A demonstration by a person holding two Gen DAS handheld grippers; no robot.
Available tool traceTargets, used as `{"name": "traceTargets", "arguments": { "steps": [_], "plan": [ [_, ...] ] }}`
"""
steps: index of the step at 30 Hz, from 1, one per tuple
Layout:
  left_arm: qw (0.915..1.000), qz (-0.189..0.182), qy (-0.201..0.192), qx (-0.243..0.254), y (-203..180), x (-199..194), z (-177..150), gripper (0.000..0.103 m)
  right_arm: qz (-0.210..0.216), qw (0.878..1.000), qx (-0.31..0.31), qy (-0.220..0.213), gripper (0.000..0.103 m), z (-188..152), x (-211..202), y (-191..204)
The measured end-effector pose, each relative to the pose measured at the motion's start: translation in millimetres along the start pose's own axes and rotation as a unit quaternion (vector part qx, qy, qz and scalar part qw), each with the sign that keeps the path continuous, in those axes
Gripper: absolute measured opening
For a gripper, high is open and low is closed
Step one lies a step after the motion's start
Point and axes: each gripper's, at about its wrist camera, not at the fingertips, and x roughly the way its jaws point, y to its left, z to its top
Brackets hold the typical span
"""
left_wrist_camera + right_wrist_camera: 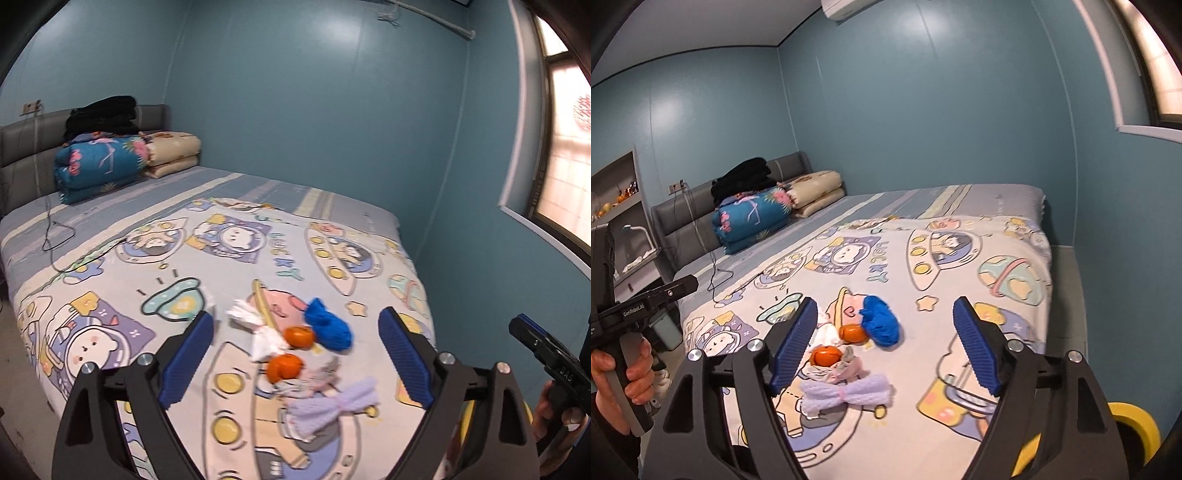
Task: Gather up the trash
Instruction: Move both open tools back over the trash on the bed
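Observation:
A small pile lies on the cartoon-print bedspread: crumpled white tissue, two orange peels, a blue crumpled item, a pale wrapper and a lilac foam net. My left gripper is open and empty, held above the pile. My right gripper is open and empty, also above the pile; there I see the peels, the blue item and the lilac net.
Folded quilts and black clothes sit at the grey headboard. A black cable trails over the bed. A yellow rim shows at the bed's near right. Shelves stand left; a window is right.

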Motion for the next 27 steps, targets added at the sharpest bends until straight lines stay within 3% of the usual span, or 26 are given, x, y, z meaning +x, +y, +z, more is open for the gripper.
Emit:
{"name": "traceTargets", "arguments": {
  "steps": [6, 14, 27],
  "plan": [
    [0.9991, 0.032, 0.006, -0.028, 50.6, 21.4, -4.0, 0.094, 0.011, 0.999, -0.009, 0.034, 0.076, -9.6, 47.0, 25.7],
    [0.9967, 0.044, 0.033, -0.061, 104.5, 59.6, -12.6, 0.095, 0.020, 0.996, -0.016, 0.082, 0.079, -31.8, 102.6, 48.3],
    [0.9941, 0.040, 0.083, -0.057, 138.7, 139.6, -35.9, 0.095, 0.017, 0.991, -0.005, 0.134, 0.079, -71.6, 168.8, 52.1]
  ]
}}
